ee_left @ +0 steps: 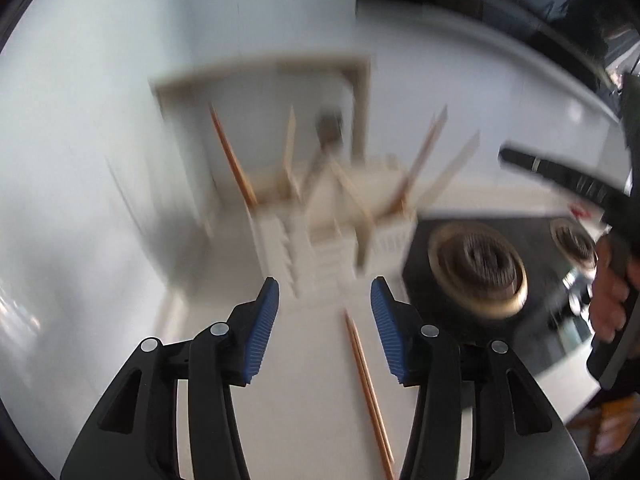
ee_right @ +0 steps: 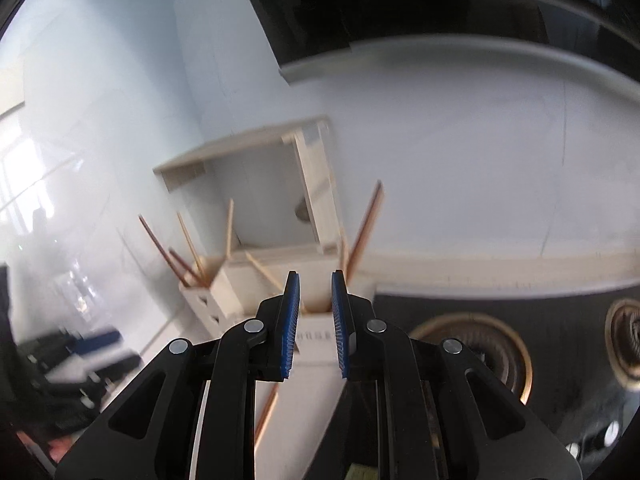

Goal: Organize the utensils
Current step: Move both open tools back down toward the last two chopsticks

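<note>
The left gripper (ee_left: 325, 320) stood released with nothing between its blue pads (ee_left: 267, 322), over a pair of chopsticks (ee_left: 366, 384) that lay loose on the white counter (ee_left: 120, 280) just short of the cream utensil holder (ee_left: 336, 216). The right gripper (ee_right: 314, 322) had its jaws parted only narrowly and appeared empty, aimed at the same holder, where other chopsticks (ee_right: 366, 224) already leaned out at odd angles. The likely trouble — a grab on thin sticks lying flat could catch only one of the pair, or roll them toward the black stove (ee_left: 472, 276) close by; a careless reach could also knock the leaning sticks out or tip the holder. Motion blur smeared the holder in the left view, so its compartments could not be counted — the near ends of the loose pair ran out of frame, and the right view showed only a sliver of them below its fingers
</note>
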`<state>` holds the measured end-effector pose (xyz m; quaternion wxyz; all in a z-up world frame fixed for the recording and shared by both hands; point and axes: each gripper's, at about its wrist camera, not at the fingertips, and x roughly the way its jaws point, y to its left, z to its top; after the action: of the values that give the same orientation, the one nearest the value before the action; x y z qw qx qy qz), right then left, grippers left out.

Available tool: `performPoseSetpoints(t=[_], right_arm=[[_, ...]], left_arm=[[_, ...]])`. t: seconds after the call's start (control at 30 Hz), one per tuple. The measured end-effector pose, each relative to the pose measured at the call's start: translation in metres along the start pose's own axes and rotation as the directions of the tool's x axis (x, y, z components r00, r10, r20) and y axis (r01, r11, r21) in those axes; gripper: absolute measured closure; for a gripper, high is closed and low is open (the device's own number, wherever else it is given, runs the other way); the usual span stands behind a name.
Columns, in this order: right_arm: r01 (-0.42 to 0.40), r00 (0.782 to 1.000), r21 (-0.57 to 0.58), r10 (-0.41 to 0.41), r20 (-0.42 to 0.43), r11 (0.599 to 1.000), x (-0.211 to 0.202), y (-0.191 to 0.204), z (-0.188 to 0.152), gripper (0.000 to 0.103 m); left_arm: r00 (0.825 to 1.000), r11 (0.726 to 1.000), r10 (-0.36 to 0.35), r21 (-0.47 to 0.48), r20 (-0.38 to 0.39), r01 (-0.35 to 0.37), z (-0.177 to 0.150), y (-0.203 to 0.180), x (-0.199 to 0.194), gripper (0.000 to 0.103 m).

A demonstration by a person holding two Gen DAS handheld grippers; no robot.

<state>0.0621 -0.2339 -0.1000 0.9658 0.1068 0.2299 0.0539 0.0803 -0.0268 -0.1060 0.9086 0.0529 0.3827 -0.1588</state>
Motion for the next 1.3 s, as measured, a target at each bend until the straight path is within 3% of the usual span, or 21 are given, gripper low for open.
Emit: performPoseSetpoints(t=[0.03,0.07,0.13,0.2,0.33,0.47,0.73,0.87,1.1,1.3], right_arm=[[0.004,1.000,0.003,-0.003,-0.009,1.000,0.000,-0.001,-0.003,0.085],[0.008,1.000,0.008,-0.008,-0.021,1.000,0.001,-0.002,-0.008,0.085],[0.015,0.999,0.016,-0.014,-0.039,1.000,0.001,-0.004,-0.016,0.083],[0.019,0.998,0.023,-0.018,-0.056,1.000,0.003,-0.005,-0.022,0.082],[0.023,0.996,0.031,-0.021,-0.086,0.999,0.006,-0.007,-0.030,0.078],[0.022,0.994,0.040,-0.018,-0.104,0.999,0.006,-0.010,-0.039,0.077],[0.020,0.993,0.065,-0.012,-0.120,0.998,0.009,-0.016,-0.041,0.075],[0.016,0.992,0.066,-0.008,-0.124,0.998,0.009,-0.018,-0.041,0.075],[0.015,0.993,0.070,-0.006,-0.121,0.997,0.007,-0.018,-0.041,0.073],[0.014,0.992,0.073,-0.005,-0.122,0.997,0.006,-0.020,-0.041,0.072]], left_arm=[[0.998,1.000,-0.021,-0.022,-0.063,0.020,-0.006,0.002,0.012,0.055],[0.985,0.997,-0.053,-0.060,-0.164,0.044,-0.016,0.005,0.031,0.055],[0.965,0.992,-0.092,-0.107,-0.245,0.067,-0.032,0.008,0.047,0.057],[0.931,0.988,-0.125,-0.129,-0.342,0.085,-0.045,0.008,0.068,0.058],[0.865,0.986,-0.141,-0.145,-0.482,0.080,-0.064,0.004,0.094,0.059],[0.814,0.979,-0.169,-0.188,-0.556,0.075,-0.075,0.005,0.113,0.060],[0.781,0.988,-0.139,-0.135,-0.608,0.072,-0.082,-0.011,0.126,0.060],[0.779,0.993,-0.101,-0.112,-0.619,0.039,-0.085,-0.015,0.132,0.059],[0.766,0.995,-0.075,-0.099,-0.638,0.014,-0.092,-0.019,0.137,0.059],[0.765,0.995,-0.068,-0.100,-0.640,0.005,-0.092,-0.020,0.139,0.055]])
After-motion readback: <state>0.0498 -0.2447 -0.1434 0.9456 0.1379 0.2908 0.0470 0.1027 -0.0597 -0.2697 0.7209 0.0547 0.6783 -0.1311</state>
